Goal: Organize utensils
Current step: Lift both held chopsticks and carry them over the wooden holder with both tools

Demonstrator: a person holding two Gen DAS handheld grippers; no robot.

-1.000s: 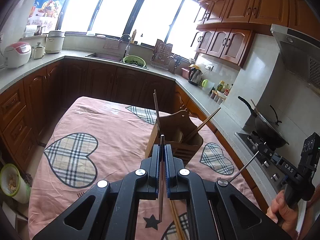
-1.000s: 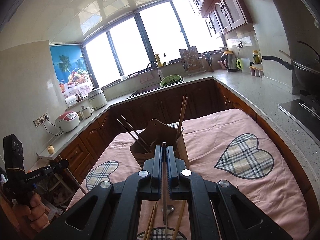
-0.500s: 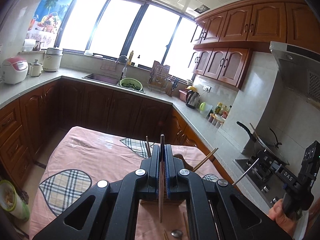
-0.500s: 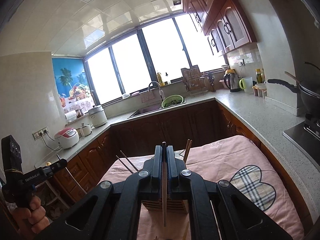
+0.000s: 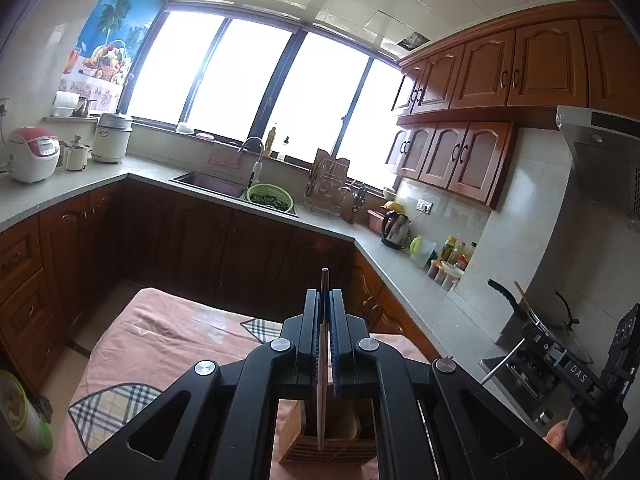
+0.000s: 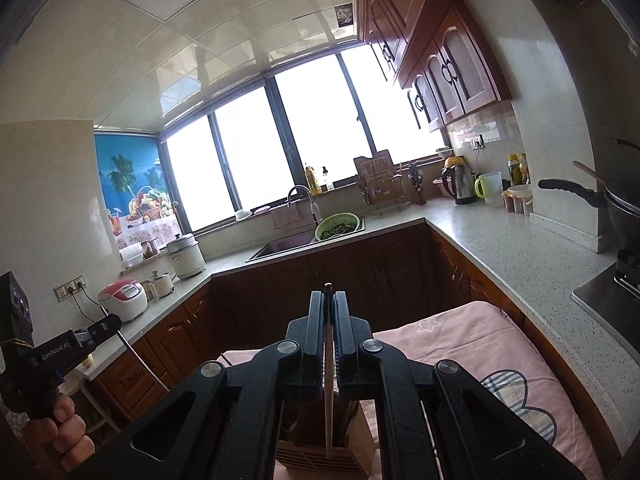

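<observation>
Two chopsticks are in my grip, one per gripper. My left gripper (image 5: 324,300) is clenched on a chopstick (image 5: 322,364) that stands upright between its pads, the tip poking out above the fingers and the lower end hanging right over the wooden holder (image 5: 328,446). My right gripper (image 6: 328,302) is likewise clenched on a chopstick (image 6: 329,396), also upright, its lower end over the same holder (image 6: 320,460). The holder sits on the table, on a pink cloth (image 5: 168,336) with plaid hearts.

Writing I can read: from the left wrist, the letters "DAS" on the side of my right gripper (image 5: 536,354), which shows to the right of the holder with a thin stick poking out of its fingers. From the right wrist, "GenRobot.AI" on the side of my left gripper (image 6: 106,326), to the left of the holder, my left hand (image 6: 60,436) wrapped around its handle.

Only the left wrist view shows the metal range hood (image 5: 600,152) far right of the holder and a pale bucket (image 5: 24,416) on the floor to its left. Only the right wrist view shows the wall socket (image 6: 70,286) with a cord running to the red and white rice cooker (image 6: 124,298), left of the holder. Both show the green colander (image 5: 269,198) by the sink beyond the holder.
</observation>
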